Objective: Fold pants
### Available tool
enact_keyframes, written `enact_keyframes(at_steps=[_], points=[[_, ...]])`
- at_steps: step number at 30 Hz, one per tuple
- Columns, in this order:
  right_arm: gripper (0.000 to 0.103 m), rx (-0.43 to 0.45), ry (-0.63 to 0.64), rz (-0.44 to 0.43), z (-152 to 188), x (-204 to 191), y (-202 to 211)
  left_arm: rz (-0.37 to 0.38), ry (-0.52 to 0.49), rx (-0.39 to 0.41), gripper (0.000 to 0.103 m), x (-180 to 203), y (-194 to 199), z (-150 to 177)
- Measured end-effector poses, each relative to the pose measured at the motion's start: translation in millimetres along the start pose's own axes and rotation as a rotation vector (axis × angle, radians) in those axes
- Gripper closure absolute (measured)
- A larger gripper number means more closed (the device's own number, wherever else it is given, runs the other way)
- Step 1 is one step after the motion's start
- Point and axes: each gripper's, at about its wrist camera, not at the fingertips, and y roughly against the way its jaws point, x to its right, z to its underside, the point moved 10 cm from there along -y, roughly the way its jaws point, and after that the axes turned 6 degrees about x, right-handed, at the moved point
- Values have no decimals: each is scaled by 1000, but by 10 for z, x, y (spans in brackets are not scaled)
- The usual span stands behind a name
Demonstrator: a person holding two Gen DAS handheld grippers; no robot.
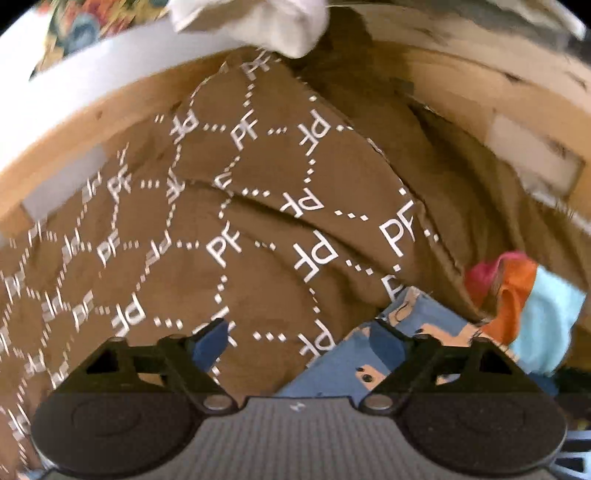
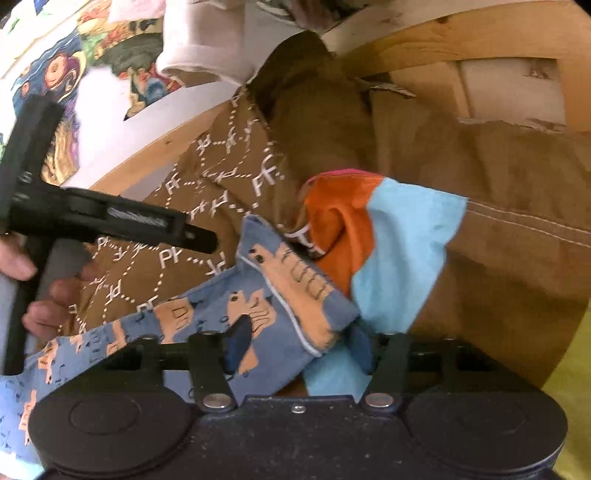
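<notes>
1. Your left tongs (image 1: 295, 341) stood wide over the crumpled brown lettered pants (image 1: 229, 229) on the wooden table (image 1: 461, 92), gripping nothing.
2. Your right tongs (image 2: 299, 347) stood narrower around the blue printed cloth (image 2: 207, 325); I couldn't tell whether they pinched it.
3. No fold looked made.

A pale wooden table (image 2: 480, 33) carries the whole heap, its bare boards showing along the far edge, with white patches (image 1: 535, 155) stuck to the wood. Spread straight across it lie the brown pants (image 1: 258, 206), printed with white letters and dotted lines, and a plain brown cloth (image 2: 498, 221) with pale stitching beside them. A white cloth (image 1: 258, 22) rests at the far edge, touching the pants' top end.
</notes>
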Motion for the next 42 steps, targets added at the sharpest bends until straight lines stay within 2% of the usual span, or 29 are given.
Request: enact_keyframes(at_steps=[3, 5, 6, 9, 12, 15, 22, 25, 27, 31, 32, 34, 35, 38, 40, 42], points=[[75, 13, -53, 16, -24, 96, 26, 44, 85, -41, 28, 0, 7, 40], [77, 20, -43, 14, -30, 94, 41, 83, 130, -62, 30, 29, 22, 62], [81, 29, -11, 18, -38, 65, 60, 110, 152, -72, 30, 53, 41, 72], [86, 81, 190, 26, -51, -172, 140, 199, 202, -93, 30, 142, 130, 109], [89, 118, 357, 8, -9, -433, 200, 266, 226, -114, 27, 226, 198, 132], [89, 132, 471, 12, 50, -593, 214, 295, 233, -138, 24, 313, 230, 161], [90, 143, 639, 7, 184, -765, 232, 329, 254, -171, 23, 431, 162, 135], [91, 151, 719, 2, 249, -852, 234, 287, 224, -188, 24, 450, 123, 127], [91, 158, 776, -5, 302, -947, 256, 265, 202, -193, 30, 451, 116, 133], [91, 153, 875, -33, 440, -1082, 269, 262, 251, -205, 31, 360, 104, 187], [91, 151, 890, -38, 466, -1104, 271, 258, 268, -211, 34, 318, 91, 208], [91, 141, 911, -52, 516, -1139, 272, 236, 290, -227, 50, 227, 43, 272], [91, 135, 917, -58, 539, -1155, 273, 228, 298, -240, 63, 187, 11, 315], [90, 104, 910, -55, 585, -1125, 242, 238, 372, -264, 66, 60, -54, 441], [81, 83, 891, -48, 590, -1080, 215, 253, 421, -274, 66, -20, -67, 508], [77, 72, 874, -42, 584, -1047, 180, 280, 461, -282, 66, -79, -67, 557]])
